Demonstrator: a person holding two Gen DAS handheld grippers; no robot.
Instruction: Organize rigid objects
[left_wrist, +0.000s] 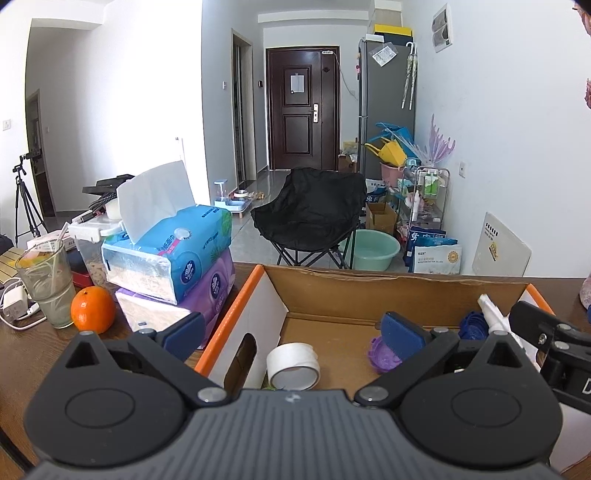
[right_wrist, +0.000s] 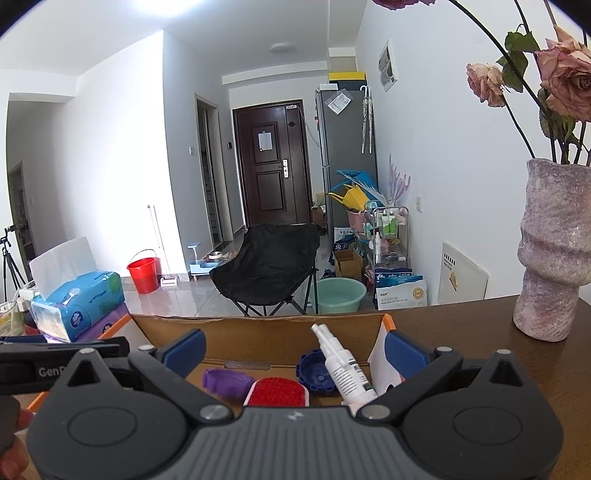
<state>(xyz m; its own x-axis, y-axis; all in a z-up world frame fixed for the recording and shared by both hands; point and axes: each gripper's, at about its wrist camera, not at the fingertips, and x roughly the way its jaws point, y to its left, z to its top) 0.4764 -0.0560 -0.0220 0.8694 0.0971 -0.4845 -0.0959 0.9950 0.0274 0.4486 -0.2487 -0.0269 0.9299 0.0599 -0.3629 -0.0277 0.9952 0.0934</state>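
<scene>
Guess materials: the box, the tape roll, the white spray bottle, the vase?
Box: corrugated cardboard, raw brown inside, glossy white and orange printed outside; ragged cut top edge.
Tape roll: white, slightly glossy; film or cloth tape, core hidden.
Spray bottle: smooth opaque white plastic with a printed label.
Vase: matte, mottled pinkish, rough; probably ceramic or stone-look resin.

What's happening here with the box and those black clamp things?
A person is sorting small items into a cardboard box on a wooden table, with a hand-held gripper in each hand. Both the left hand-held gripper and the right hand-held gripper are open over the box and hold nothing. In the box lie a tape roll, a purple lid, a blue lid, a red brush and a white spray bottle. An orange and tissue packs sit outside it.
</scene>
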